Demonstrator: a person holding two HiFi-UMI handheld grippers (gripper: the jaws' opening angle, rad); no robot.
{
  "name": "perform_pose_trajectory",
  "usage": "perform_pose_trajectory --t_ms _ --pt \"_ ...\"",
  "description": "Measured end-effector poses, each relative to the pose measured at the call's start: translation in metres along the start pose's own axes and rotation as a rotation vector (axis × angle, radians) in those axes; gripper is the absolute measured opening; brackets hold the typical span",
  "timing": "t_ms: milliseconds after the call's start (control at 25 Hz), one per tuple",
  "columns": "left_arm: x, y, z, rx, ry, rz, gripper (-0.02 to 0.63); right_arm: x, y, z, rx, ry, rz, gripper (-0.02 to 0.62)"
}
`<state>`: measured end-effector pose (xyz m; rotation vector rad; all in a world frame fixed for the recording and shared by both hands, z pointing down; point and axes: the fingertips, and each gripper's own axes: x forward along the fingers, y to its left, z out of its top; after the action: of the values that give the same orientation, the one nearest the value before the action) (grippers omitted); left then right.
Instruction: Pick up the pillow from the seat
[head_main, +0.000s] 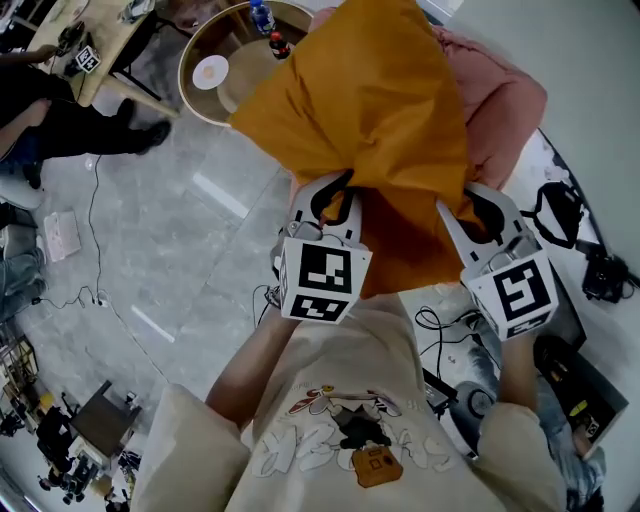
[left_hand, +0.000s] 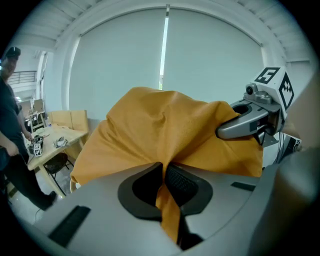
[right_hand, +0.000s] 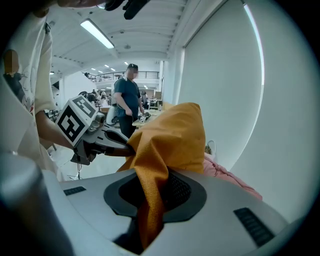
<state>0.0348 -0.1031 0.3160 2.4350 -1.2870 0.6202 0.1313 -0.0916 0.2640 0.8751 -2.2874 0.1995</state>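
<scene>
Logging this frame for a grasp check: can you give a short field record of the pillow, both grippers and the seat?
pillow: orange, held up by its near edge
left gripper: shut on pillow fabric
right gripper: shut on pillow fabric
seat: pink, behind and below the pillow
nearby: round table with bottles, at the top of the head view

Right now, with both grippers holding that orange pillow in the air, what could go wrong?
1. The left gripper and right gripper each pinch only a thin fold of the pillow, so it might slip out and drop onto the pink seat.
2. Bottles stand on the round table close by; a swinging pillow could perhaps knock them over.
</scene>
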Motion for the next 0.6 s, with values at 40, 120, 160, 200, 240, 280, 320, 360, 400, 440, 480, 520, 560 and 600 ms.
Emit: perform_pose_trajectory --t_ms 40,120,160,200,240,280,320,360,400,440,480,520,560,600 --pt "-0.006 0.001 0.008 0.015 -0.011 0.0 0.025 -0.006 0.002 0.006 0.006 -0.019 -0.015 0.091" --pt "-0.018 0.003 0.019 0.035 -0.029 0.006 0.025 -0.015 0.006 0.017 0.007 -0.059 -0.042 0.091" --pt "-0.024 0.005 0.024 0.043 -0.036 0.01 0.025 -0.02 0.008 0.024 0.002 -0.083 -0.054 0.091" --pt "-0.03 0.007 0.029 0.055 -0.046 0.013 0.025 -0.024 0.01 0.03 -0.001 -0.106 -0.066 0.091" --pt "-0.036 0.009 0.037 0.074 -0.059 0.013 0.025 -0.028 0.011 0.036 -0.003 -0.127 -0.077 0.091" --pt "-0.042 0.01 0.046 0.097 -0.077 0.009 0.025 -0.032 0.013 0.042 -0.004 -0.145 -0.089 0.091" --pt "-0.048 0.011 0.056 0.12 -0.097 0.003 0.025 -0.036 0.015 0.047 -0.004 -0.161 -0.1 0.091" --pt "-0.053 0.012 0.065 0.138 -0.115 -0.002 0.025 -0.04 0.016 0.053 -0.006 -0.177 -0.111 0.091" --pt "-0.058 0.013 0.072 0.15 -0.129 -0.006 0.026 -0.044 0.018 0.059 -0.007 -0.194 -0.121 0.091" --pt "-0.064 0.015 0.079 0.16 -0.141 -0.009 0.026 -0.047 0.02 0.066 -0.008 -0.21 -0.133 0.091" --pt "-0.07 0.017 0.084 0.17 -0.151 -0.011 0.026 -0.05 0.023 0.072 -0.008 -0.226 -0.145 0.091" --pt "-0.077 0.02 0.089 0.181 -0.162 -0.012 0.026 -0.053 0.026 0.078 -0.009 -0.24 -0.156 0.091" --pt "-0.083 0.022 0.094 0.192 -0.174 -0.012 0.026 -0.056 0.03 0.085 -0.008 -0.253 -0.167 0.091" --pt "-0.09 0.024 0.099 0.201 -0.185 -0.012 0.026 -0.059 0.034 0.09 -0.005 -0.265 -0.176 0.091"
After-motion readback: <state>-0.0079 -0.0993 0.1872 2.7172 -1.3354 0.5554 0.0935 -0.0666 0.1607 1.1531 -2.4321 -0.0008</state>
